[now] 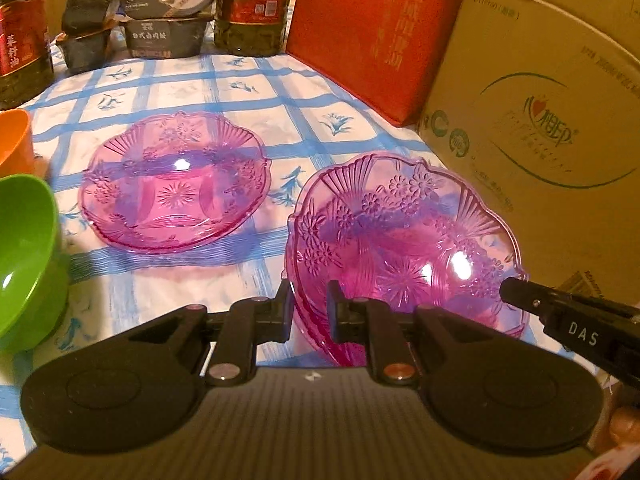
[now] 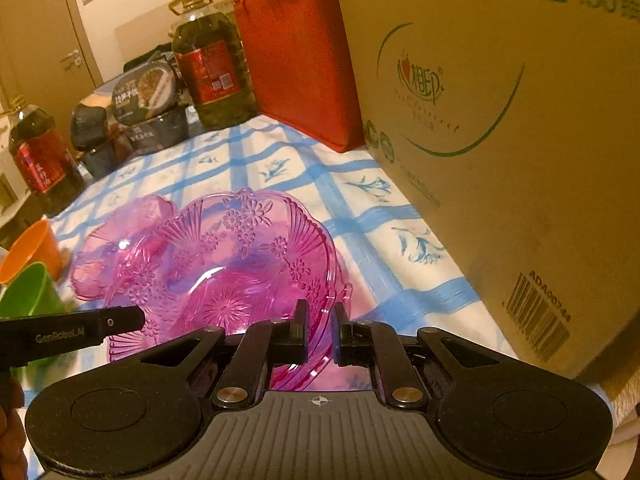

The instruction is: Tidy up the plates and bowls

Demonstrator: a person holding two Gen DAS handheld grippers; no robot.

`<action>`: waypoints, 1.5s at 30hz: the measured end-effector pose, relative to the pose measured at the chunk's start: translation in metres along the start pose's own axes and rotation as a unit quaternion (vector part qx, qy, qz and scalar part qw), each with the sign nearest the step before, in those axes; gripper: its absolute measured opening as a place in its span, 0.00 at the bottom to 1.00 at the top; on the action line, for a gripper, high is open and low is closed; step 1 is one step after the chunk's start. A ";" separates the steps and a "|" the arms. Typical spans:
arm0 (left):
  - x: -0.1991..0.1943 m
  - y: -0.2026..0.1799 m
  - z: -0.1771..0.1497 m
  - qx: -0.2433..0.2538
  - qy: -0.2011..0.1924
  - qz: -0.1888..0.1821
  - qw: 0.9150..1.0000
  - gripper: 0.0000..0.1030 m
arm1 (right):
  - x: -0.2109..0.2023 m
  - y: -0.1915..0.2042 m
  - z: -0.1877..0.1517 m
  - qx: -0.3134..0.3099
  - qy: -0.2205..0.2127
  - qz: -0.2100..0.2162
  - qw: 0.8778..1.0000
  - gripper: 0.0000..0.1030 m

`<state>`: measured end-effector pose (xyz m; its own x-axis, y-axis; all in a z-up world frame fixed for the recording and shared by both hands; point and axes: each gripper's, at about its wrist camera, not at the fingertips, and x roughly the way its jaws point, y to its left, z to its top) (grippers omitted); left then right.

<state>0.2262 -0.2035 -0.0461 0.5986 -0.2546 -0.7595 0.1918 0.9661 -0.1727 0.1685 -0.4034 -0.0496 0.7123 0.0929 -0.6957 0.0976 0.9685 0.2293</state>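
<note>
A pink see-through plate [image 1: 404, 248] is held tilted above the checked tablecloth. My left gripper [image 1: 310, 308] is shut on its near left rim. My right gripper [image 2: 320, 330] is shut on its near right rim [image 2: 324, 304]; its finger shows in the left wrist view [image 1: 520, 292]. A second pink plate [image 1: 176, 184] lies flat on the cloth to the left, partly hidden behind the held plate in the right wrist view [image 2: 120, 240]. A green bowl [image 1: 24, 256] and an orange bowl [image 1: 16, 140] stand at the left edge.
A large cardboard box [image 1: 540, 120] and a red bag [image 1: 372, 36] wall off the right side. Oil bottles [image 1: 252, 4] and dark food tubs [image 1: 168, 12] stand along the back. The blue checked tablecloth [image 1: 224, 88] covers the table.
</note>
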 end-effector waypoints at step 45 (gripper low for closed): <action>-0.093 0.058 -0.040 -0.050 -0.031 0.052 0.997 0.54 | -0.059 0.056 -0.042 0.018 0.003 0.036 0.999 0.67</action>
<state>0.1503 -0.1220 -0.0111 0.6586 -0.1518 -0.7370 0.0495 0.9861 -0.1589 0.1024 -0.3453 -0.0244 0.7143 0.1642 -0.6803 0.0714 0.9499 0.3042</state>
